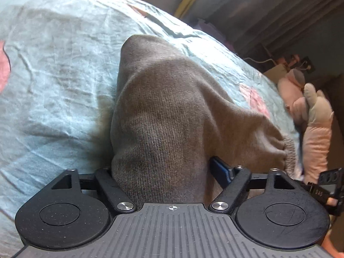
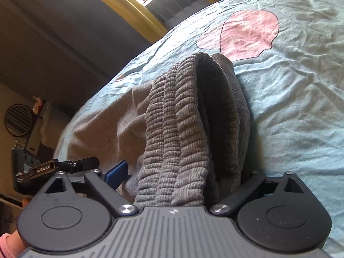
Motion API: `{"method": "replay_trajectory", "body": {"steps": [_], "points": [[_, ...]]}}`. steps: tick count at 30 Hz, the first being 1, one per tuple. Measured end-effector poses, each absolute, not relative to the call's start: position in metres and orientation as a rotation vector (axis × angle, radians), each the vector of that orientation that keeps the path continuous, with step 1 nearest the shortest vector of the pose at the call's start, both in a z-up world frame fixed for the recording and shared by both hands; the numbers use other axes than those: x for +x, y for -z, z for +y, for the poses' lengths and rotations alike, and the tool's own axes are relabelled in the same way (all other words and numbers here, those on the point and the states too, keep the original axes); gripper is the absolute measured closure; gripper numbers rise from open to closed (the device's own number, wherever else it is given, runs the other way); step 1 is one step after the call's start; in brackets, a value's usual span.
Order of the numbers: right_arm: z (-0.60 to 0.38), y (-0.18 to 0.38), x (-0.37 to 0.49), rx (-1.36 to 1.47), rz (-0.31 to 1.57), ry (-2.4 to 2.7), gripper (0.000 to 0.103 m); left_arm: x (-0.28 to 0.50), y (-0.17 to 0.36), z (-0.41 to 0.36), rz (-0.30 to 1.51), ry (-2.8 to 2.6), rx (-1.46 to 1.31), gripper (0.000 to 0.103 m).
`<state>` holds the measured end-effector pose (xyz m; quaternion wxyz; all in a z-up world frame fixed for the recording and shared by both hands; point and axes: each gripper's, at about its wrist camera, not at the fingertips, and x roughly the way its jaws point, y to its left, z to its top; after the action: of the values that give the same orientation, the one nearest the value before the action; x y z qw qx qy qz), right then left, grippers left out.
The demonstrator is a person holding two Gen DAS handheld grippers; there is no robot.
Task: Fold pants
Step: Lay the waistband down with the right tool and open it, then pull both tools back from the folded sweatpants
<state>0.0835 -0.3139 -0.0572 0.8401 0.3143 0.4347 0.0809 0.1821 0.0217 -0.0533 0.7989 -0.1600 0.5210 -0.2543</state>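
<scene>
Closest to you in the left wrist view, the left gripper [image 1: 165,172] has its jaws partly apart with the grey pants [image 1: 163,99] bunched between them. The cloth hides the left finger, and only the blue right finger [image 1: 219,169] peeks out at 4 o'clock, against the fabric's edge. You cannot tell whether the pads are actually pressing on the cloth. From there the pants rise in a hump toward 12 o'clock, and their ribbed waistband [image 1: 288,150] gathers at 3 o'clock. They lie on a wrinkled teal bedsheet [image 1: 53,75]. Past the bed's edge, at 3 o'clock, sits a pink plush toy [image 1: 316,129], and dark curtains [image 1: 268,10] hang at 1 o'clock.

In the right wrist view, the right gripper [image 2: 178,176] stands wide around the folded-over waistband, which runs straight up to 12 o'clock. Its blue left finger [image 2: 117,173] shows at 8 o'clock, just beside the cloth, while the other finger is covered, so the grip is again unclear. More of the pants spreads flat toward 9 o'clock. Farther off, a pink patch [image 2: 243,34] on the sheet lies at 1 o'clock and a yellow frame [image 2: 133,10] at 11 o'clock.
</scene>
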Motion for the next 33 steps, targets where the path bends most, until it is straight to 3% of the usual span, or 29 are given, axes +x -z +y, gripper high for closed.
{"method": "replay_trajectory", "body": {"steps": [3,10,13,14,15,17,18,22,26,33], "points": [[-0.309,0.042,0.079,0.610,0.904,-0.148,0.044,0.175,0.037,0.021,1.070,0.562,-0.318,0.066],[-0.319,-0.023,0.095,0.592,0.774,-0.192,0.048,0.185,-0.024,0.009,0.924,0.620,-0.335,0.068],[-0.333,-0.042,0.114,0.594,0.725,-0.169,0.046,0.209,-0.039,0.003,0.912,0.556,-0.378,0.055],[-0.340,-0.045,0.120,0.590,0.711,-0.144,0.038,0.215,-0.041,0.004,0.906,0.507,-0.382,0.039],[-0.345,-0.049,0.126,0.560,0.693,-0.090,0.020,0.220,-0.043,0.004,0.891,0.411,-0.366,0.028],[-0.357,-0.052,0.122,0.465,0.664,0.131,0.004,0.219,-0.045,0.009,0.855,0.306,-0.291,0.023],[-0.360,-0.053,0.119,0.443,0.658,0.191,0.004,0.216,-0.043,0.011,0.861,0.321,-0.257,0.018],[-0.365,-0.022,0.104,0.514,0.717,0.133,0.004,0.192,-0.009,0.015,0.978,0.410,-0.234,0.015],[-0.344,0.035,0.103,0.421,0.925,0.217,0.004,0.169,0.047,0.009,1.134,0.329,-0.157,0.012],[-0.312,0.030,0.032,0.317,0.906,0.288,0.004,0.101,0.040,0.016,1.054,0.212,0.222,0.009]]}}
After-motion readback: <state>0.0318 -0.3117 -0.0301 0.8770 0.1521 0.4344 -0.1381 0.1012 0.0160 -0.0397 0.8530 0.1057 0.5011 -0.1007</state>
